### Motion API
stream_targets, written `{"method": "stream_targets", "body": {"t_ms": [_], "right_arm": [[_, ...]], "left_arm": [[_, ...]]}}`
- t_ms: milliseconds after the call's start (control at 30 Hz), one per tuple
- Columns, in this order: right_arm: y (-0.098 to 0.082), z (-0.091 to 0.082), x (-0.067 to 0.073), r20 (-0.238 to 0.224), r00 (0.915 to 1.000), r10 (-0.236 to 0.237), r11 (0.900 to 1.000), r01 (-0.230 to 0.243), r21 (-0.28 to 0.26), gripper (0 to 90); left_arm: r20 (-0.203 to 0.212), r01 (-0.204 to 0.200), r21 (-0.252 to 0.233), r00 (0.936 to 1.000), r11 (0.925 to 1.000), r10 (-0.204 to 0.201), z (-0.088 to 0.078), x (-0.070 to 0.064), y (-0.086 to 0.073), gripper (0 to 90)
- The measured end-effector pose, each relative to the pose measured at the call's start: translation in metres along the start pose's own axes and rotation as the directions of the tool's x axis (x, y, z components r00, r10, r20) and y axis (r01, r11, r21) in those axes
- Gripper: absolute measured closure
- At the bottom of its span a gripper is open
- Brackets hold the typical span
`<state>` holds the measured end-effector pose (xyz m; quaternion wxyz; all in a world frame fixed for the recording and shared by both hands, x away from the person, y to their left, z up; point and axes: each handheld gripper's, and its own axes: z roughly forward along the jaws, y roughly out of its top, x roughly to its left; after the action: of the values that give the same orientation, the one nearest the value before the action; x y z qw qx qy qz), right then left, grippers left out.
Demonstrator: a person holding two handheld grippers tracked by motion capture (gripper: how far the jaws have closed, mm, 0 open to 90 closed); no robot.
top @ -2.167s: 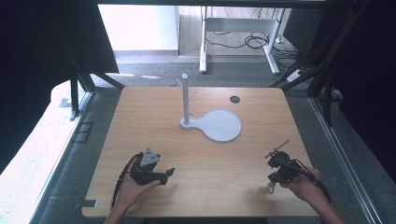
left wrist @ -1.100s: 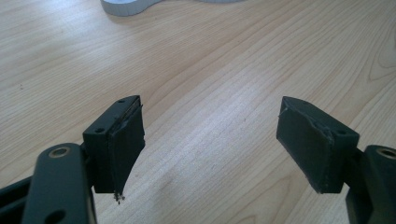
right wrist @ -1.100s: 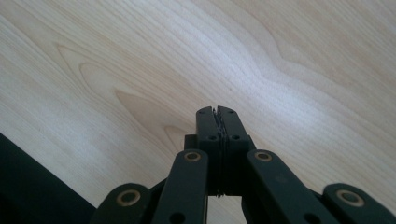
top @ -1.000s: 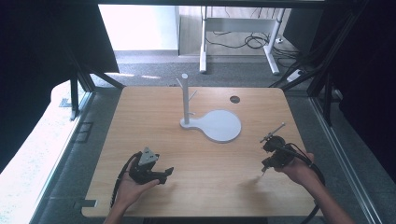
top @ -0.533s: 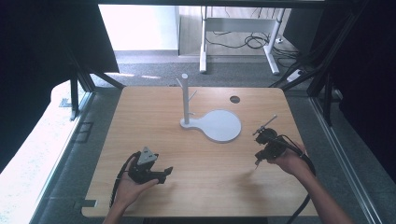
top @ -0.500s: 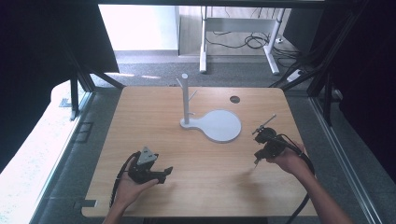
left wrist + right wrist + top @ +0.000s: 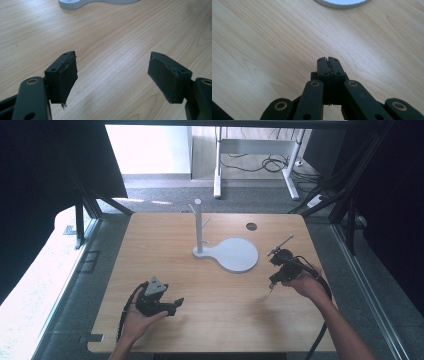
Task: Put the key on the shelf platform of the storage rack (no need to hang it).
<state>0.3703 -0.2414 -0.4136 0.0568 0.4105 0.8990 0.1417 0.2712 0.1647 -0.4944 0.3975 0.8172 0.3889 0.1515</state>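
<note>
Stand (image 7: 225,251): white peg stand, table centre, untouched. My right gripper (image 7: 272,279), jaws pressed shut and empty, has crept from four o'clock toward its round base, likely to nudge it. Left gripper (image 7: 172,304) at seven o'clock gapes empty.

Lab: framed test table (image 7: 150,245), floor cables (image 7: 260,165)

White stand (image 7: 231,254), light woodgrain table (image 7: 165,245).

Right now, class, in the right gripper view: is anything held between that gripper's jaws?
No: the right gripper has its jaws pressed flat together over the bare wooden table, nothing between them.
</note>
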Motion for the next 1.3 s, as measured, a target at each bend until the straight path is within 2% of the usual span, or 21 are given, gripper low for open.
{"method": "stream_targets", "body": {"t_ms": [400, 867, 1300], "right_arm": [[0.017, 0.0, -0.007, -0.011, 0.9999, 0.008, 1.0, -0.009, -0.022, 89.8], [0.032, 0.001, -0.009, -0.013, 0.9998, 0.014, 0.999, -0.014, -0.032, 89.8], [0.055, 0.004, -0.011, -0.029, 0.9995, 0.012, 0.999, -0.013, -0.041, 89.8]], "left_arm": [[-0.002, 0.002, 0.002, 1.0, 1.0, -0.002, 0.0, 0.001, 0.0, 23.7], [-0.001, -0.001, 0.009, 1.0, 1.0, 0.001, 0.002, 0.001, -0.001, 23.7], [0.001, 0.0, 0.008, 1.0, 1.0, 0.0, 0.003, 0.001, -0.001, 23.8]]}}
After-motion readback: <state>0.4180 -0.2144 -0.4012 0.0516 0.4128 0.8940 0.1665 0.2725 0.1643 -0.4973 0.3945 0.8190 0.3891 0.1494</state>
